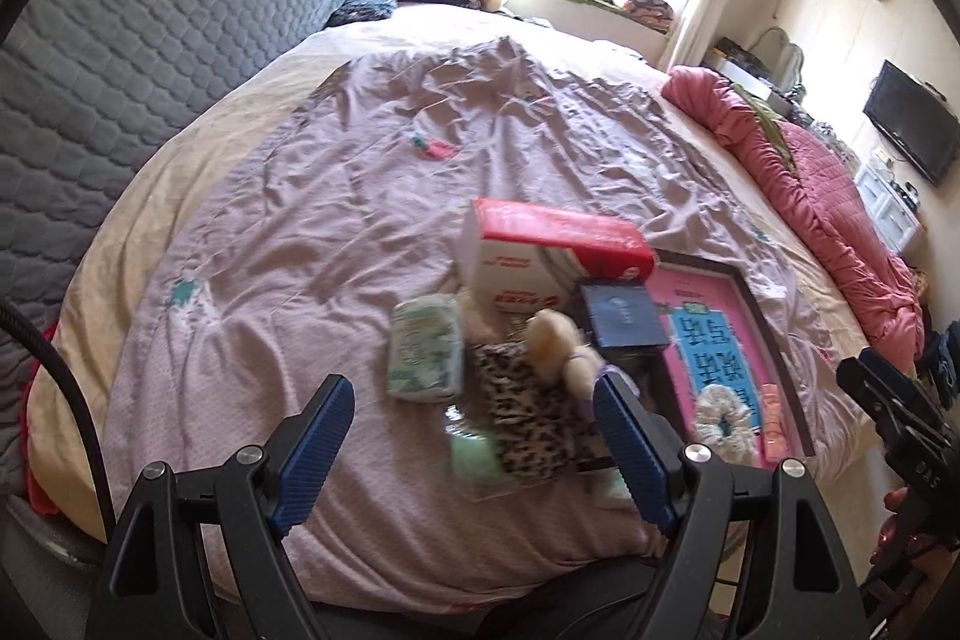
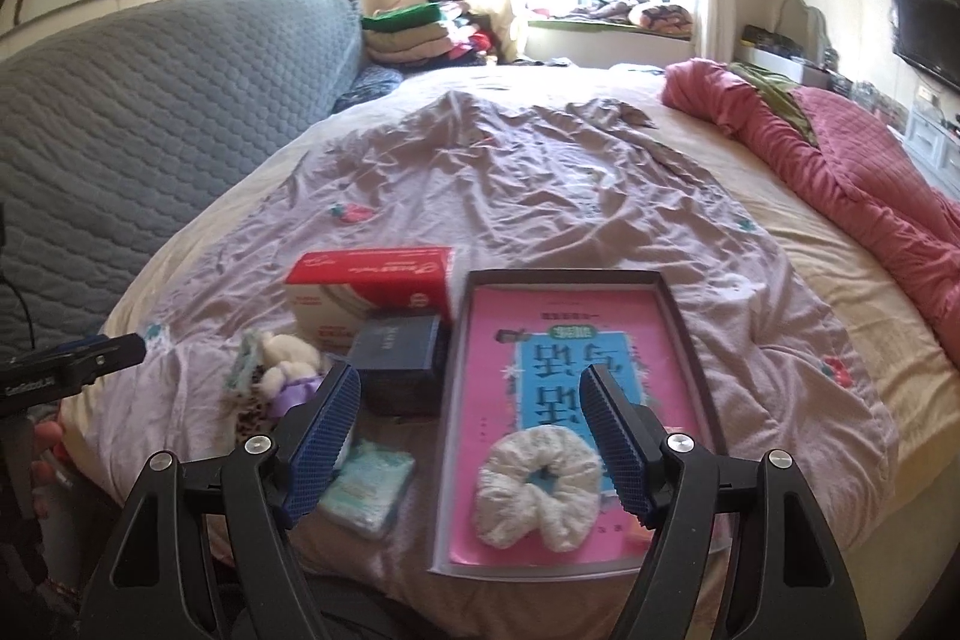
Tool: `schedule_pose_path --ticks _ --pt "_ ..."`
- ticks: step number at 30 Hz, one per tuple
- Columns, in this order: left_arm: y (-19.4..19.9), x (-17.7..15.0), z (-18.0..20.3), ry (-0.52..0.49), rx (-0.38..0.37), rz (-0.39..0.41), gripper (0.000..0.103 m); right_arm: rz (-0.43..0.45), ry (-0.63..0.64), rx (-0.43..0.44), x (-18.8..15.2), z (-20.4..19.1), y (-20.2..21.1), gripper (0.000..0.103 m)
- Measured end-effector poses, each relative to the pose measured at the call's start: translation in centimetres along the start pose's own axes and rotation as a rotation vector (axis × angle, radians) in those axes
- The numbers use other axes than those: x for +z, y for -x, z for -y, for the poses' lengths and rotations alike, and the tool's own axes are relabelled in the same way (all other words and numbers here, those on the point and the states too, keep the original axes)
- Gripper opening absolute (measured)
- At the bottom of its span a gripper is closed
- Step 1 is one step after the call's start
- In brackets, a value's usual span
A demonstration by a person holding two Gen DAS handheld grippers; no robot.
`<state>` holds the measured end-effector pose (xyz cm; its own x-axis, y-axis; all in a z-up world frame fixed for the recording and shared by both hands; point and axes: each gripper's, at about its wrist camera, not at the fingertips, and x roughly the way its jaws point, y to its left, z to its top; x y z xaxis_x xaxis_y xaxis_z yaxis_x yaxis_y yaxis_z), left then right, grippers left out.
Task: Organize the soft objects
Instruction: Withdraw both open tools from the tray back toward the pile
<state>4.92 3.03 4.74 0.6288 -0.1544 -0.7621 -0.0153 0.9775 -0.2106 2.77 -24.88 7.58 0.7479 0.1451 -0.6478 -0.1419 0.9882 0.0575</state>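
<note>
On the bed's mauve sheet [image 1: 300, 280] lies a cluster of soft things: a tissue pack [image 1: 426, 355], a leopard-print pouch [image 1: 528, 418], a cream plush toy [image 1: 561, 340] and a pale green item [image 1: 474, 454]. My left gripper [image 1: 471, 385] hovers open above them, holding nothing. A dark-rimmed tray [image 2: 564, 274] lined with a pink book [image 2: 510, 316] holds a white scrunchie [image 2: 543, 484]. My right gripper [image 2: 469, 373] stands open above the tray's near end, empty. The tissue pack [image 2: 369, 484] and plush toy [image 2: 288, 358] lie left of the tray.
A red-and-white box [image 2: 372, 280] and a dark blue box [image 2: 402, 349] stand beside the tray's left rim. A pink quilt [image 2: 870, 172] is bunched along the right side of the bed. A grey padded headboard [image 1: 150, 40] runs along the left.
</note>
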Motion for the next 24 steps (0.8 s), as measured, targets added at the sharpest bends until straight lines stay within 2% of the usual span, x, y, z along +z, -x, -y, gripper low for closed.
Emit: schedule_pose_path --ticks 5,17,21,24 --pt "-1.6 -1.2 -1.3 0.008 0.026 -0.034 0.082 -0.032 0.037 0.041 -0.4 -2.4 -1.5 0.077" --pt "-6.7 -4.1 -3.0 0.045 0.001 -0.156 0.082 -0.111 0.160 0.099 -2.3 -8.0 -7.1 0.077" --pt "-8.6 -5.2 -2.8 -0.002 0.008 -0.218 0.082 -0.139 0.180 0.109 -2.7 -9.1 -8.6 0.077" --pt "-9.5 -5.8 -2.7 -0.034 -0.028 -0.255 0.081 -0.149 0.184 0.111 -2.8 -9.4 -9.4 0.077"
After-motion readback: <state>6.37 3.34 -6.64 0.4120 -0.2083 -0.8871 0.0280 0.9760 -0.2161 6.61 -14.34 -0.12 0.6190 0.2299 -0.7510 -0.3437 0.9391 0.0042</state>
